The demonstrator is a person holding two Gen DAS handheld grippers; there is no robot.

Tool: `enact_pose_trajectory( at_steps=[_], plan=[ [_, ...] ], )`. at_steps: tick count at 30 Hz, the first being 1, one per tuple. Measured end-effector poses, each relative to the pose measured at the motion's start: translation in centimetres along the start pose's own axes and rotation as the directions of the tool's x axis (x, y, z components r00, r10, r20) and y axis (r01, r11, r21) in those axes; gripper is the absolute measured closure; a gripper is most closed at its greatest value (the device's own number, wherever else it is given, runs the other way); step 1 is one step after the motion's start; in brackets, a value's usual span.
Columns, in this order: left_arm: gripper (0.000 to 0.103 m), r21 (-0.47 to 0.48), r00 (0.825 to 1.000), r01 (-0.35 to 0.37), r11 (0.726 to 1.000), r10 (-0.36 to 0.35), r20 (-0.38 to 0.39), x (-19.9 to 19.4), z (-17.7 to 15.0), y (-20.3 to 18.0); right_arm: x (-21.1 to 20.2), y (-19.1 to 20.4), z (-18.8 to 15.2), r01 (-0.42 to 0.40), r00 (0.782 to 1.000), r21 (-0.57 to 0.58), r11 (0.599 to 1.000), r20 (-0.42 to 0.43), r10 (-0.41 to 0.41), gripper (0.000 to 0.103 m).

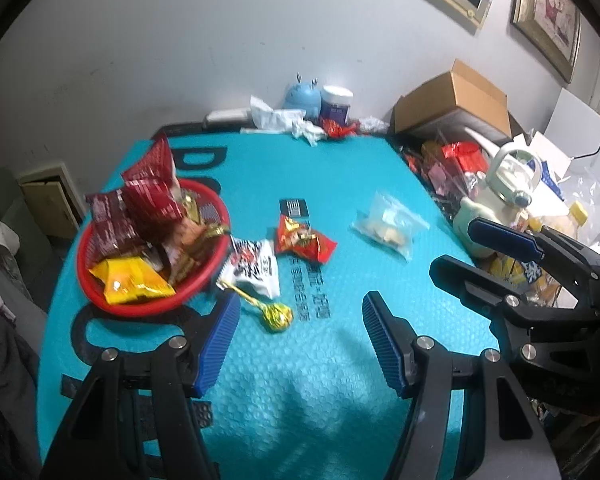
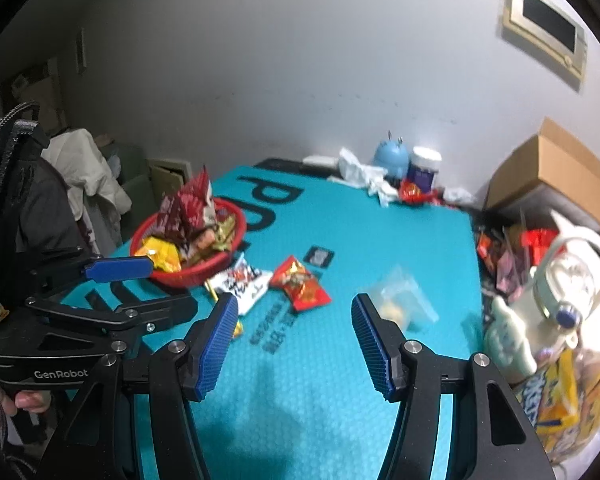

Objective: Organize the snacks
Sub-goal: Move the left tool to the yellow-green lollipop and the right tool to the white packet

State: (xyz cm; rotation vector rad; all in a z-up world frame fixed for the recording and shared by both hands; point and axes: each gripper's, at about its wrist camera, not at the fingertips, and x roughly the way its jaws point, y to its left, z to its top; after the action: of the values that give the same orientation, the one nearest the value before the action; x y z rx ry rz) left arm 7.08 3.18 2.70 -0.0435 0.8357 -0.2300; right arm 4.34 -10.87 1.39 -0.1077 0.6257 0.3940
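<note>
1. left tool (image 1: pixel 298 342) and right tool (image 2: pixel 292 346) are both held spread, nothing gripped.
2. gold-wrapped lollipop (image 1: pixel 277 315) lies on the tabletop (image 1: pixel 340 380) just ahead of the left tool, near the red basket (image 1: pixel 100 298).
3. judged light and slippery; the stick is best pinched.

From my right wrist camera, the right gripper (image 2: pixel 296 344) hung spread wide and empty above the teal mat (image 2: pixel 320 400), with the clear bag (image 2: pixel 400 300) just ahead of its right finger and the white packet (image 2: pixel 244 284) and red packet (image 2: pixel 302 282) lying ahead of its left finger. Farther ahead and left sat the red basket (image 2: pixel 172 278) heaped with snacks. The left gripper (image 2: pixel 140 284) reached in from my left, jaws apart, its upper blue pad beside the basket's near rim.
</note>
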Motion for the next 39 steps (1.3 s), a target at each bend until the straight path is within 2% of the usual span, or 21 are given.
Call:
enact_pose_trajectory(
  at_steps=[17, 27, 29, 36, 39],
  plan=[
    [0.040, -0.065, 0.994, 0.027, 0.998, -0.034, -0.108, 5.8, -2.5, 1.5, 5.5, -1.7, -3.5, -0.037, 0.989, 0.081, 0.996, -0.139, 0.048, 0.044],
    [0.041, -0.094, 0.990, 0.058, 0.994, -0.069, -0.119, 8.6, -3.1, 2.4, 7.5, -1.9, -3.5, -0.033, 0.983, 0.078, 0.996, -0.180, 0.046, 0.044],
    [0.045, -0.089, 0.992, 0.060, 0.994, -0.069, -0.110, 8.9, -3.1, 2.4, 7.8, -1.9, -3.6, -0.031, 0.981, 0.080, 0.996, -0.188, 0.046, 0.044],
    [0.079, -0.092, 0.992, 0.057, 0.994, -0.067, -0.111, 10.2, -3.0, 2.9, 8.7, -2.1, -3.5, -0.020, 0.977, 0.082, 0.996, -0.208, 0.037, 0.044],
    [0.079, -0.073, 0.993, 0.063, 0.995, -0.070, -0.097, 10.1, -3.1, 2.8, 8.9, -2.0, -3.4, -0.018, 0.976, 0.076, 0.997, -0.214, 0.033, 0.044]
  ],
)
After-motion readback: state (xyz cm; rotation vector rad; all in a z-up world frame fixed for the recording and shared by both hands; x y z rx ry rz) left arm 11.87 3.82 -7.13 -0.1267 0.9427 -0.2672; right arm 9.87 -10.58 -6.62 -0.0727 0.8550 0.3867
